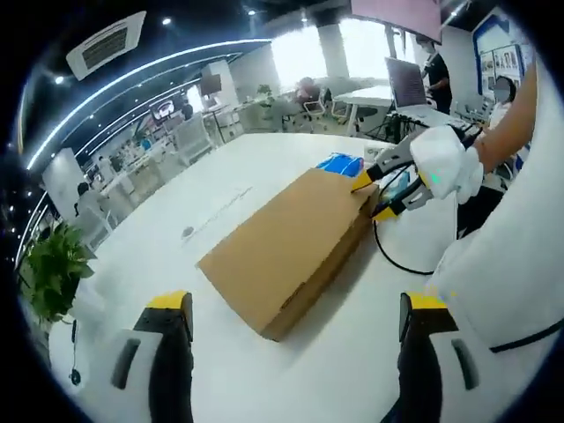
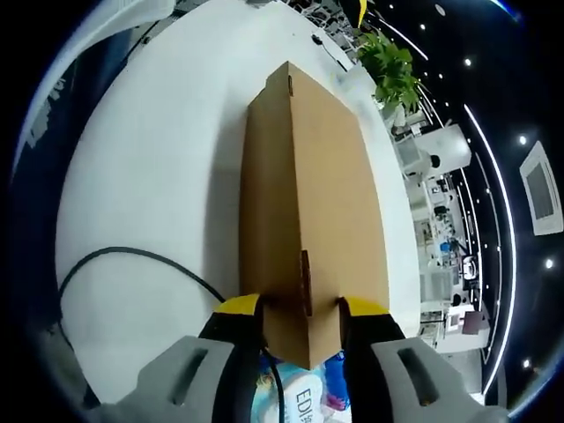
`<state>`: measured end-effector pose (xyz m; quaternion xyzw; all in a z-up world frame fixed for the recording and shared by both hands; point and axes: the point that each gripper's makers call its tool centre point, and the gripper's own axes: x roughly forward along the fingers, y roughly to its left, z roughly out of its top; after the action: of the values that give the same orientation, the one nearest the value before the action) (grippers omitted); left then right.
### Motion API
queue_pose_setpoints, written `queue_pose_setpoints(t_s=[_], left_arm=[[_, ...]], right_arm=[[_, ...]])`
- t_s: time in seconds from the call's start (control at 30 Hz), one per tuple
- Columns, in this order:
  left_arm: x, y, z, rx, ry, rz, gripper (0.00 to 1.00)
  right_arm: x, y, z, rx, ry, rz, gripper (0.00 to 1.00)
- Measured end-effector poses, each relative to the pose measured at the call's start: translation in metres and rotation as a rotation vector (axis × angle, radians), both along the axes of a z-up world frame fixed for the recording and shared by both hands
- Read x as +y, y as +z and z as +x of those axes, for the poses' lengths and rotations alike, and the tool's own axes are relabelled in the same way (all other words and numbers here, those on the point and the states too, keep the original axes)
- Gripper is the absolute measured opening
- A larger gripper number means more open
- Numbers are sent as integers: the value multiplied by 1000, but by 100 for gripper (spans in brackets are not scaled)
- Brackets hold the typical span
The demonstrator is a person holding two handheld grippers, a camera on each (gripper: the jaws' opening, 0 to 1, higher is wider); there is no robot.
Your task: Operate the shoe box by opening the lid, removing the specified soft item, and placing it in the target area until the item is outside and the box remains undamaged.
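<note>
I have the right gripper clamped on the far end of the cardboard shoe box, lying on the white table with its lid still down. My left gripper hangs apart, holding nothing. Opening has barely begun; the soft item isn't out.

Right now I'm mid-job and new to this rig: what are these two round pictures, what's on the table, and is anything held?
There is no robot arm: a person holds a two-jaw gripper in each hand, and each carries a fisheye camera looking along its jaws.

The left gripper view looks across the white table at a closed brown cardboard shoe box. The left gripper is open and holds nothing. At the box's far end you see the right gripper.

The right gripper view looks down the box's length. Its jaws straddle the near corner; whether they press it, I cannot tell. A black cable lies beside the box, and a blue-and-white packet beneath the gripper.
</note>
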<state>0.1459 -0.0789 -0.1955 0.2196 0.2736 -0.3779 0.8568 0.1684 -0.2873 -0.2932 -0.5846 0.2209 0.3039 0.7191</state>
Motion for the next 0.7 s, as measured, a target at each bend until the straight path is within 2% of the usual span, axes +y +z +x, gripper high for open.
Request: queue_pose_setpoints(t_s=[0.1, 0.23, 0.3, 0.37, 0.47, 0.5, 0.57, 0.7], left_arm=[[0, 16, -7, 38, 45, -65, 99], [7, 29, -17, 91, 86, -91, 99], [11, 39, -25, 131, 127, -128, 99], [18, 44, -30, 144, 163, -144, 99], [26, 37, -42, 183, 186, -122, 99], [30, 30, -53, 231, 225, -138, 99], [36, 24, -61, 271, 266, -147, 99], [35, 23, -65, 258, 265, -145, 99]], right_arm=[[0, 0, 0, 2, 1, 3, 33], [1, 0, 0, 3, 3, 5, 33], [1, 1, -1, 3, 6, 5, 33], [1, 1, -1, 3, 9, 7, 33], [1, 1, 0, 3, 9, 12, 33], [1, 1, 0, 3, 9, 14, 33], [1, 2, 0, 3, 8, 17, 33], [1, 1, 0, 0, 7, 22, 34]])
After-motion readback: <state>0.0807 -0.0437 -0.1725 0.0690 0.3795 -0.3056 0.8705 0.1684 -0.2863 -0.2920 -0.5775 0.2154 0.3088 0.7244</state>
